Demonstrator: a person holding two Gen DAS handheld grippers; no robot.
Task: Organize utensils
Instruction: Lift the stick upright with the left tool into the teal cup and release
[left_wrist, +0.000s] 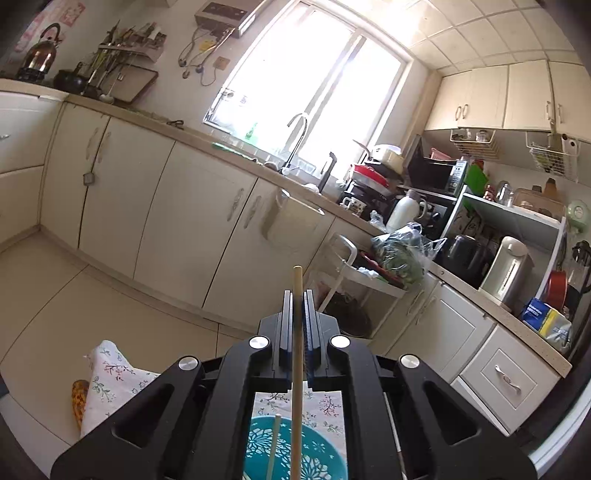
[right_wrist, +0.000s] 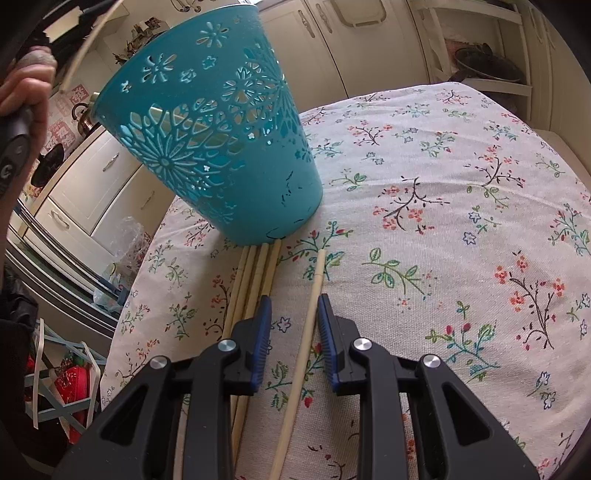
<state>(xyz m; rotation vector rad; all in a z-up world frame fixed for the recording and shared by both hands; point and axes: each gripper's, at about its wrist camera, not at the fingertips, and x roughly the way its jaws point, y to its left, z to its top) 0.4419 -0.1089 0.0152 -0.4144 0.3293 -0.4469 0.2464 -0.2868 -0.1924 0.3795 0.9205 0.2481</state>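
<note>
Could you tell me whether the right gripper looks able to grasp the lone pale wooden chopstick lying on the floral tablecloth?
Probably yes: the lone pale wooden chopstick already lies between the right gripper's open jaws, apart from the bundle of chopsticks, with nothing over it.

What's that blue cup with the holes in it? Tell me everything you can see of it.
The cup is a teal tub, plastic by the look, wider at the rim than the base, its wall pierced with flower and snowflake cutouts and its lower band solid with dark scuffs. It stands on the flowered cloth. Four chopsticks lie with their tips at its base. From above, one chopstick already stands inside it.
</note>
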